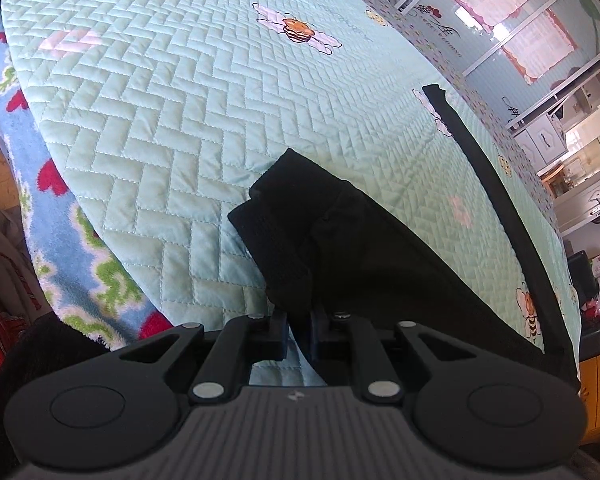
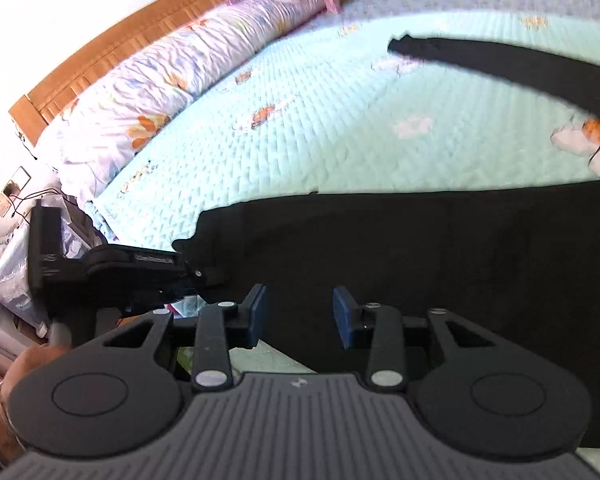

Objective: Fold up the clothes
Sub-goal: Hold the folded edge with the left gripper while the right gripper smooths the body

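From my left camera, my left gripper pinches a bunched bit of the black cloth, which lies on the green quilt. From my right camera, my right gripper is half open over the cloth, holding nothing I can see.

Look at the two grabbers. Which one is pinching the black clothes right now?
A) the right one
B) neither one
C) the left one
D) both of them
C: the left gripper has its jaws nearly together on a bunched edge of the black garment, while the right gripper hovers over the cloth with a clear gap between its blue pads.
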Demonstrator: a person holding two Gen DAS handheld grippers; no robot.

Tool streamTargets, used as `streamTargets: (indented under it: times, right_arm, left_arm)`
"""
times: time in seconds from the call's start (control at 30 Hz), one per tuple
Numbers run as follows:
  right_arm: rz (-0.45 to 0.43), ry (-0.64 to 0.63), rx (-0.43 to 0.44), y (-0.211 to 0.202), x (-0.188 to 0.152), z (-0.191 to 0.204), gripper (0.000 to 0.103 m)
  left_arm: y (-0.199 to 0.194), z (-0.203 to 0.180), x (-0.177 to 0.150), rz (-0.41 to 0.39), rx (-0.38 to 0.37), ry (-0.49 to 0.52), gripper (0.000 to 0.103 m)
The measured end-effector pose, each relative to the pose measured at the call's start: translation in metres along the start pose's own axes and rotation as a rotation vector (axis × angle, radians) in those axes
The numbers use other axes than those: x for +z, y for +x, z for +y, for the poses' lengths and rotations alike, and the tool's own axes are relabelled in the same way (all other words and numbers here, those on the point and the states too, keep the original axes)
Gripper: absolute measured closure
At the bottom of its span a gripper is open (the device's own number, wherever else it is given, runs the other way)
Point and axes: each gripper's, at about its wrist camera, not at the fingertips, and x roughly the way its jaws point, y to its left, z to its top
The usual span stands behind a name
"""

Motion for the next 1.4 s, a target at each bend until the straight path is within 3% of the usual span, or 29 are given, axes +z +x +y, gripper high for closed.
streamTargets:
  times: [0.07,0.13,0.33,0.4,0.53,0.67,0.77,0.83,0.97,1.1,1.2,1.3,1.4]
  right_arm:
    - [0.108,0.029,0.023,0.024,-0.012,-0.004,0.063]
    - [0.122,0.038,0.032,0.030,-0.022,0.001,0.063]
    - [0.011,-0.027,0.072,0.017,0.005,0.017,0.062]
    - [0.016,-0.026,0.068,0.028,0.009,0.016,0.059]
    - [0.186,0.019,0.119,0.069,-0.003,0.010,0.054]
    - [0.077,0.089,0.187,0.050,0.008,0.009,0.053]
    - [-0.009,0.067,0.152,0.042,0.028,0.008,0.053]
    - [0.004,0.088,0.140,0.054,0.034,0.004,0.053]
    - [0.176,0.152,0.182,0.103,0.017,0.000,0.053]
    - [0.102,0.203,0.241,0.088,0.017,0.002,0.053]
    - [0.029,0.184,0.231,0.075,0.029,0.001,0.052]
    - [0.129,0.220,0.218,0.094,0.023,-0.011,0.052]
    - [0.137,0.295,0.255,0.096,0.006,-0.021,0.051]
  left_arm:
    - [0.000,0.000,0.000,0.002,-0.001,0.001,0.091]
    - [0.000,0.002,0.001,0.003,-0.008,-0.001,0.091]
    - [0.001,0.002,0.001,0.003,-0.009,0.002,0.091]
    - [0.001,0.001,0.001,0.003,-0.009,0.002,0.091]
    - [0.001,0.003,0.001,0.004,-0.017,-0.006,0.091]
    - [0.002,0.010,0.002,0.011,-0.040,-0.040,0.091]
    - [0.002,0.006,0.001,0.006,-0.030,-0.021,0.091]
    - [0.002,0.006,0.001,0.005,-0.028,-0.021,0.091]
    - [0.002,0.011,0.002,0.014,-0.047,-0.047,0.091]
    - [0.002,0.017,0.003,0.021,-0.069,-0.078,0.091]
    - [0.002,0.018,0.003,0.023,-0.073,-0.090,0.091]
    - [0.001,0.022,0.003,0.028,-0.085,-0.119,0.091]
    - [-0.002,0.022,0.003,0.026,-0.088,-0.121,0.091]
